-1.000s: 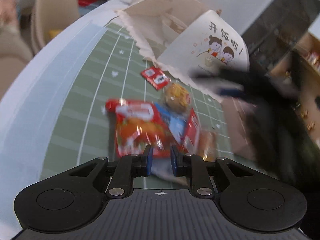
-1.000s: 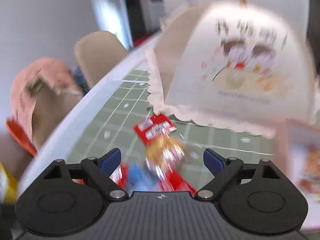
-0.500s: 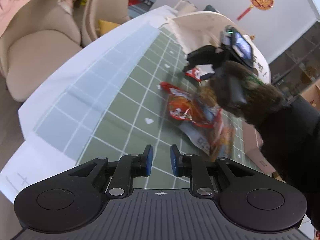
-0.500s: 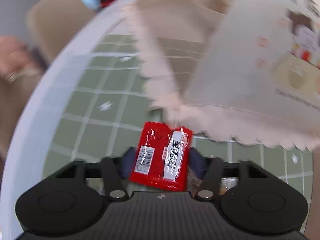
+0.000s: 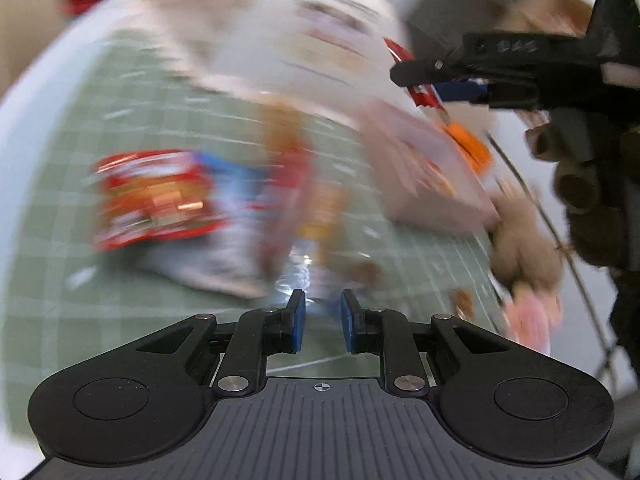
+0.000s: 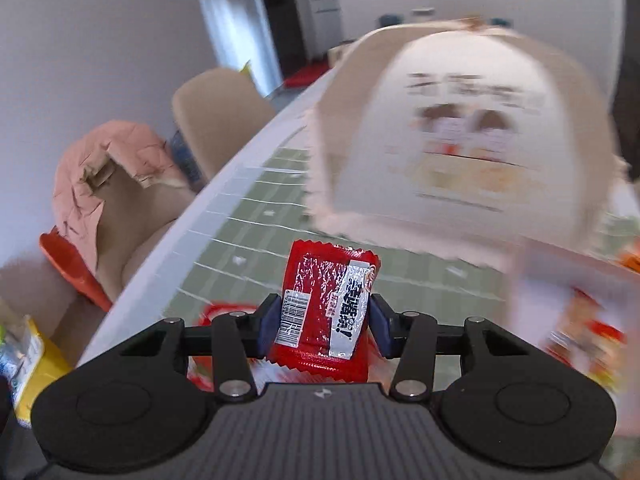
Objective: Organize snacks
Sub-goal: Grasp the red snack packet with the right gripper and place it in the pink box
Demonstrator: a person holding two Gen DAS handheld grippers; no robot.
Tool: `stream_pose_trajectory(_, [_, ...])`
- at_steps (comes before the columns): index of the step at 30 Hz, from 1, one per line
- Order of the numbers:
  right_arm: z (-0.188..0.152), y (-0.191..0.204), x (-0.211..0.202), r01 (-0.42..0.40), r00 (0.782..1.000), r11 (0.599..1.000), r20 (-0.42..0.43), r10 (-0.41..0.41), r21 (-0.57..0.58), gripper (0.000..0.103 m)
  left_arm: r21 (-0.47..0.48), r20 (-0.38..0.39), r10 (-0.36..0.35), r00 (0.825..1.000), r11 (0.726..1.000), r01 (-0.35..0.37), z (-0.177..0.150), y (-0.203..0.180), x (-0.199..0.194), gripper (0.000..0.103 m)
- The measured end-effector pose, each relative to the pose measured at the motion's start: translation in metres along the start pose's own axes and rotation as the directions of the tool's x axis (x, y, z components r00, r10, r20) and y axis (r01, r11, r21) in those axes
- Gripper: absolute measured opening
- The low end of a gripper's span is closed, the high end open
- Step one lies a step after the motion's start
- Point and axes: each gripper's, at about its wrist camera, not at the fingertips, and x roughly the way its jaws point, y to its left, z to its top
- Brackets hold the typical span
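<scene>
While the right gripper (image 6: pixel 323 322) closed in, its jaws having just drawn together, the red packet (image 6: pixel 326 308) stood pinched between its blue pads (image 6: pixel 267 326), held upright and lifted clear of the green mat (image 6: pixel 256 216). In the left wrist view the same gripper (image 5: pixel 434 80) showed at upper right, the packet (image 5: pixel 424 94) caught in its tip above the box (image 5: pixel 424 168). Beyond the packet stood the domed food cover (image 6: pixel 452 136), blurred, with cartoon figures on its front. The left gripper (image 5: pixel 322 320) was clenched with nothing in it, its pads near each other over the mat (image 5: pixel 120 288). Ahead of it lay a blurred heap of snacks (image 5: pixel 160 200) on the mat: a red-and-orange bag at left, with blue and red wrappers beside it toward the box. Their edges were too smeared to tell which touched which. A chair (image 6: pixel 224 116) and a pink jacket (image 6: pixel 108 168) showed past the table's far edge in the right wrist view.
</scene>
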Motion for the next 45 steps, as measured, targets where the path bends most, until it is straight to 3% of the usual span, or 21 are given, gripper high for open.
stream_pose_trajectory(4, [-0.044,-0.04,-0.052,0.131,0.991,0.989,0.029,-0.133,0.063,0.047,0.156,-0.105,-0.088,0.991,0.982,0.103,0.008,-0.054,0.04,0.022])
stream_pose_trajectory(9, [-0.094,-0.08,-0.088,0.301,0.952,0.93,-0.003,-0.308,0.212,0.048,0.11,-0.215,-0.185,0.959,0.971,0.212,0.012,-0.104,0.098,0.022])
stream_pose_trajectory(12, [-0.115,-0.093,-0.116,0.37,0.925,0.897,-0.012,-0.379,0.241,0.048,0.118,-0.256,-0.166,0.952,0.972,0.202,0.007,-0.132,0.131,0.023])
stream_pose_trajectory(14, [-0.122,-0.099,-0.129,0.412,0.907,0.883,-0.005,-0.421,0.224,0.049,0.18,-0.238,-0.083,0.968,0.975,0.128,0.005,-0.151,0.149,0.025])
stream_pose_trajectory(16, [-0.13,-0.106,-0.146,0.423,0.901,0.882,0.013,-0.434,0.207,0.05,0.214,-0.235,-0.015,0.972,0.975,0.067,0.002,-0.164,0.167,0.027])
stream_pose_trajectory(19, [-0.136,-0.121,-0.15,0.416,0.903,0.88,0.013,-0.43,0.229,0.051,0.228,-0.245,0.034,0.969,0.973,0.024,-0.001,-0.178,0.182,0.038])
stream_pose_trajectory(25, [-0.152,-0.145,-0.146,0.361,0.923,0.91,0.06,-0.38,0.203,0.051,0.388,-0.21,0.144,0.967,0.92,-0.053,-0.006,-0.21,0.196,0.037])
stream_pose_trajectory(28, [-0.16,-0.152,-0.14,0.359,0.921,0.911,0.083,-0.382,0.205,0.051,0.421,-0.211,0.137,0.968,0.906,-0.037,-0.01,-0.216,0.197,0.029])
stream_pose_trajectory(31, [-0.164,-0.16,-0.141,0.335,0.927,0.913,0.09,-0.363,0.231,0.051,0.372,-0.248,0.059,0.967,0.927,0.039,-0.012,-0.212,0.185,0.027])
stream_pose_trajectory(33, [-0.164,-0.162,-0.145,0.325,0.931,0.92,0.097,-0.352,0.221,0.051,0.341,-0.212,0.015,0.977,0.938,0.059,-0.001,-0.211,0.162,0.026])
stream_pose_trajectory(36, [-0.157,-0.164,-0.154,0.317,0.93,0.928,0.13,-0.345,0.197,0.051,0.279,-0.012,-0.031,0.999,0.96,0.033,0.055,-0.209,0.116,0.027])
stream_pose_trajectory(39, [-0.14,-0.168,-0.155,0.287,0.933,0.938,0.166,-0.32,0.195,0.051,0.207,0.159,-0.059,0.986,0.978,0.025,0.121,-0.198,0.095,0.032])
stream_pose_trajectory(42, [-0.119,-0.172,-0.144,0.244,0.941,0.95,0.189,-0.28,0.193,0.051,0.117,0.133,-0.081,0.988,0.991,0.065,0.17,-0.17,0.117,0.032])
stream_pose_trajectory(45, [-0.1,-0.176,-0.128,0.245,0.94,0.951,0.191,-0.281,0.19,0.051,-0.01,0.213,-0.095,0.972,0.995,0.1,0.172,-0.138,0.104,0.032])
